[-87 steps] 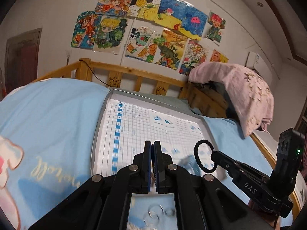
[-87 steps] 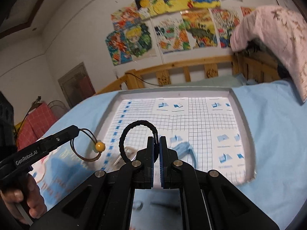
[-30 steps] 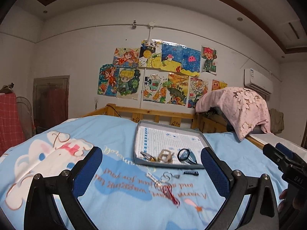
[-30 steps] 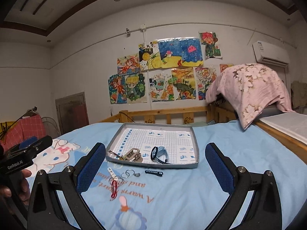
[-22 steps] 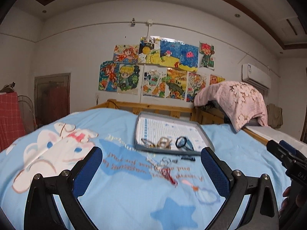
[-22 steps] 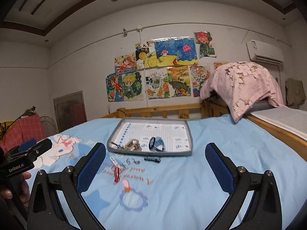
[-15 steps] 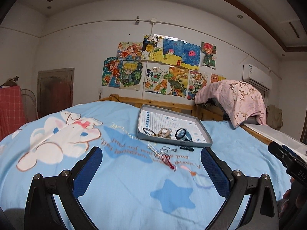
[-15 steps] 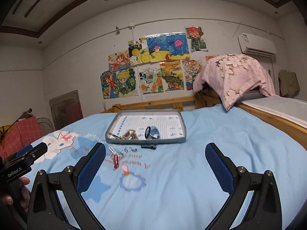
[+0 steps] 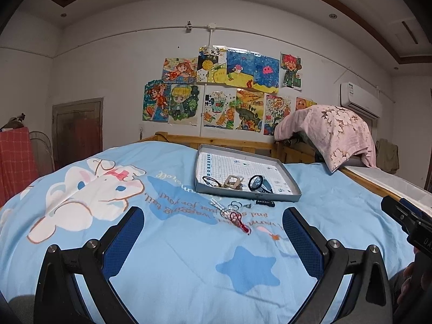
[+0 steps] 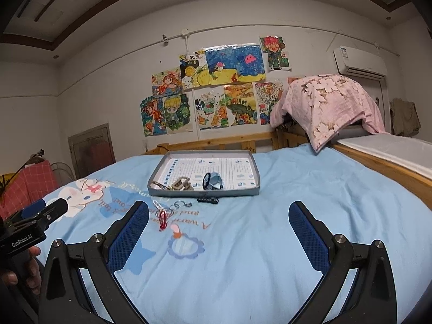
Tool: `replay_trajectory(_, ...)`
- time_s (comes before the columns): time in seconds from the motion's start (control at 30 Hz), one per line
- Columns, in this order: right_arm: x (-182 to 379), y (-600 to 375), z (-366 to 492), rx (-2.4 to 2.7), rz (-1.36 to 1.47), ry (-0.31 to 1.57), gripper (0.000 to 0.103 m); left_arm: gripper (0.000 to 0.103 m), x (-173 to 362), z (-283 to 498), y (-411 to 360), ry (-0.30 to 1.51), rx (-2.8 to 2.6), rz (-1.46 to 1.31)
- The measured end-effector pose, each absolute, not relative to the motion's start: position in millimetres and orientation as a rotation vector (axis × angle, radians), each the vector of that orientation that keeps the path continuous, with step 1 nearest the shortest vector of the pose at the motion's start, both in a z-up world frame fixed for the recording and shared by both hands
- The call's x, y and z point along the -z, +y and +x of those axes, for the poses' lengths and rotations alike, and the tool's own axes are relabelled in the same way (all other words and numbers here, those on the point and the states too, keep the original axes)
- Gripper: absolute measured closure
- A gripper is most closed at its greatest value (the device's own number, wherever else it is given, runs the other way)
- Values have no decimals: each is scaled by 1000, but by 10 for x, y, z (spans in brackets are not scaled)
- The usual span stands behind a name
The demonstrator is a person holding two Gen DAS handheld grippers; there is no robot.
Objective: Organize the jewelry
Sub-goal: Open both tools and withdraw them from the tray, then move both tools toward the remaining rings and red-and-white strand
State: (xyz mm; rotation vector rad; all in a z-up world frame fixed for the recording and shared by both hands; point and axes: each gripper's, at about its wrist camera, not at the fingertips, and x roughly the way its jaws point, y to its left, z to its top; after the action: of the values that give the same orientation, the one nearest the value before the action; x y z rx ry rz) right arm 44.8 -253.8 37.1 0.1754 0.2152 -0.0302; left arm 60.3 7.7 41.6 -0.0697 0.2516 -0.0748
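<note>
Both tools are spread wide and hold nothing: the left gripper and the right gripper hover low over the near part of the blue bedspread, well back from the jewelry. The grey tray sits toward the far edge of the bed, and along its near edge lie a thin dark cord loop, a beige buckle piece and a black ring. Just outside the tray's near edge, on the bedspread, lie a small black clip, silver rings, a short chain and a red clip.
</note>
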Motion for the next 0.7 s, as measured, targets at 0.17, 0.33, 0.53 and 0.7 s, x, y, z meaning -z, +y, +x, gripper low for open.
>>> replay_trajectory(0.17, -507, -2546, 689, 20, 162, 186, 1, 0, -518, 872, 68, 257, 67, -86)
replay_trajectory(0.33, -613, -2537, 1021, 8, 156, 170, 1, 0, -605, 1193, 63, 257, 58, -92)
replay_trajectory(0.53, -668, -2539, 1515, -18, 161, 180, 1, 0, -640, 1692, 42, 304, 69, -90)
replay_trajectory(0.7, -634, -2538, 1925, -31, 175, 194, 1, 0, -570, 2122, 43, 353, 55, -101)
